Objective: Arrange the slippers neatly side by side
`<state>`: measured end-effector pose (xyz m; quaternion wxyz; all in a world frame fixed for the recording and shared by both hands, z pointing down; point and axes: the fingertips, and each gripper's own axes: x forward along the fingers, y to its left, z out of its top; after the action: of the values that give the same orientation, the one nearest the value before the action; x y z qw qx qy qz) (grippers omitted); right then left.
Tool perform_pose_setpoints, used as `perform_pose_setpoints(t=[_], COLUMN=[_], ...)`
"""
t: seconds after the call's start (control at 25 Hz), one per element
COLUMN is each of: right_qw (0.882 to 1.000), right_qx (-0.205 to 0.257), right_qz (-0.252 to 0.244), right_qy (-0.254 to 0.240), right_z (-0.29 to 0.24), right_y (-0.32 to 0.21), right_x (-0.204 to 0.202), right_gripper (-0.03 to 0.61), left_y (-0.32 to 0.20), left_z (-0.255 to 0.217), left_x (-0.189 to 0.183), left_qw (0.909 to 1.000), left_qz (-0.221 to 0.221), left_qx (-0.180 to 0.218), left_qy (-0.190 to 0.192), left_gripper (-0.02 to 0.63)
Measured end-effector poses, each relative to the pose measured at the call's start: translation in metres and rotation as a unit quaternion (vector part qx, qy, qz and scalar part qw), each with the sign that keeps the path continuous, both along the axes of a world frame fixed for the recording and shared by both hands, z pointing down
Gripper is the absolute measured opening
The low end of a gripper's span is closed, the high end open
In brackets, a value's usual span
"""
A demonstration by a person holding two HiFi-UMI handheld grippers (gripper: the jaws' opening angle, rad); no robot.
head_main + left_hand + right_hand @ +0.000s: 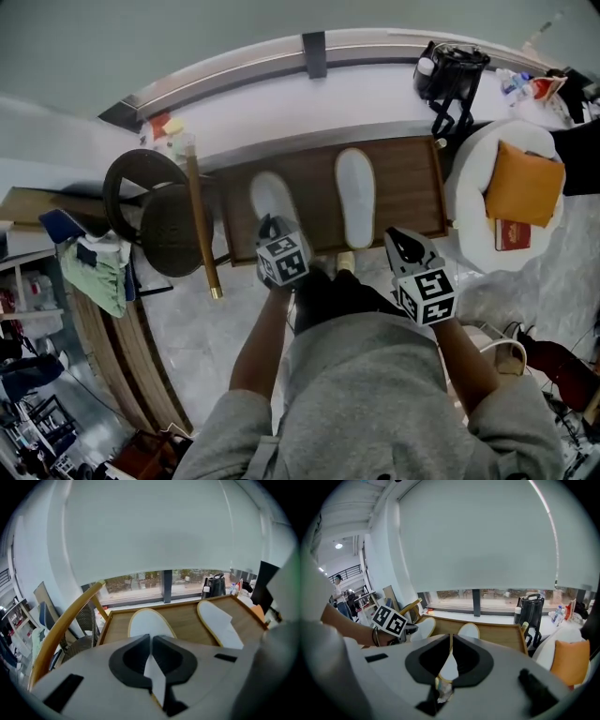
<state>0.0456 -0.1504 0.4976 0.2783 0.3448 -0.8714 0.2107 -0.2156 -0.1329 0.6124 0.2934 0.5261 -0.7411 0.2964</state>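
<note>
Wood-brown and bare in the middle, a low table [412, 187] by the window carries the two white slippers that a person with a hand-held gripper in each hand is setting in order. The right slipper [356, 195] lies lengthwise, one end toward the window and the other toward the table's near edge. The left slipper [272, 195] sits apart from it across a strip of bare wood and looks slightly askew, so the pair does not line up yet. The left gripper [269, 225] is at that slipper's near end. Its own camera shows the jaws clamped on a thin white fold of it, a pinch at the rim that would let so light a shoe be lifted or dragged without crushing its upper. The right gripper [398, 236] hangs short of the table's near edge, jaws closed together with nothing in them, apparently held clear while the other hand works. The straighter slipper seems to serve as the reference for the skewed one. On this evidence, the left slipper must be brought alongside its mate, turned parallel and set down with the ends level. A dark chair [159, 211] stands just left of the table, close enough that a wide swing might brush it.
</note>
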Motion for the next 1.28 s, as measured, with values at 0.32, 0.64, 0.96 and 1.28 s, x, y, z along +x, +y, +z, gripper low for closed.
perform_pose_setpoints(t=[0.32, 0.64, 0.96, 1.28], right_qw=[1.000, 0.998, 0.996, 0.995], right_qx=[-0.002, -0.012, -0.016, -0.023], right_qz=[0.029, 0.064, 0.084, 0.101], right_qy=[0.000, 0.009, 0.013, 0.016], right_z=[0.001, 0.008, 0.011, 0.017], right_y=[0.002, 0.004, 0.004, 0.009], right_x=[0.018, 0.047, 0.059, 0.069], right_gripper=[0.037, 0.036, 0.037, 0.037], left_y=[-0.024, -0.046, -0.053, -0.058], left_z=[0.002, 0.010, 0.022, 0.027], left_x=[0.028, 0.062, 0.081, 0.092], left_qw=[0.9982, 0.9931, 0.9894, 0.9867], left_qz=[0.060, 0.117, 0.144, 0.161], left_qx=[-0.004, -0.007, -0.020, -0.022], left_qy=[0.005, -0.002, 0.009, 0.006], left_gripper=[0.029, 0.029, 0.029, 0.029])
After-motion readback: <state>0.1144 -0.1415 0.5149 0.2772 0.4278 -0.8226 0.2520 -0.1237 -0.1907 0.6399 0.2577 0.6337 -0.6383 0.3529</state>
